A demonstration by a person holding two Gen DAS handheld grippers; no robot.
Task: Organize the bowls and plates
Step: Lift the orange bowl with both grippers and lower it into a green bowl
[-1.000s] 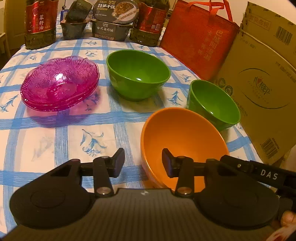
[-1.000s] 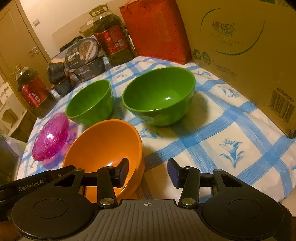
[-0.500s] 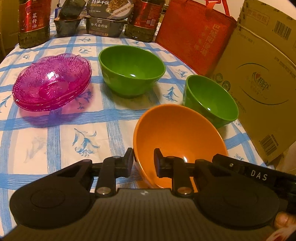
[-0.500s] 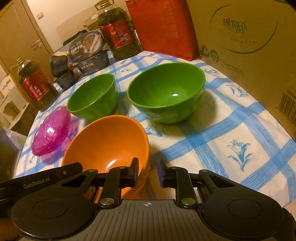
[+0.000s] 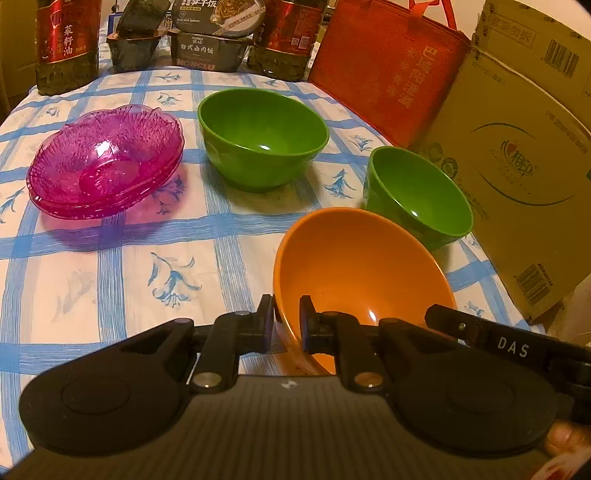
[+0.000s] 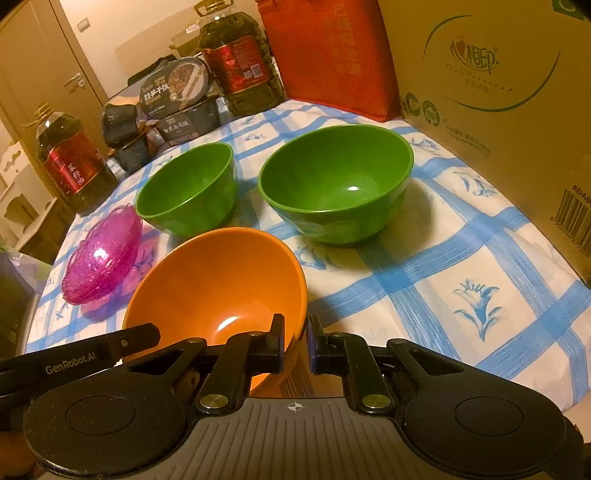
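I see open desk (image 5: 110, 288) on my left, before the pink plates (image 5: 105, 166). Two green bowls (image 5: 264, 136) (image 5: 417, 195) block ahead; the cardboard box (image 6: 498, 110) walls my right.

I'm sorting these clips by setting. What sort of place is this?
Probably a home dining table: a blue-checked tablecloth, big cooking oil bottles, packaged instant meals and a room door behind.

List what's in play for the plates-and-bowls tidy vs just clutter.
In play: orange bowl, gripped at opposite rims by left gripper and right gripper; two green bowls; pink plates, stacked.

Clutter: oil bottles, boxed meals, red bag, cardboard box, tablecloth.
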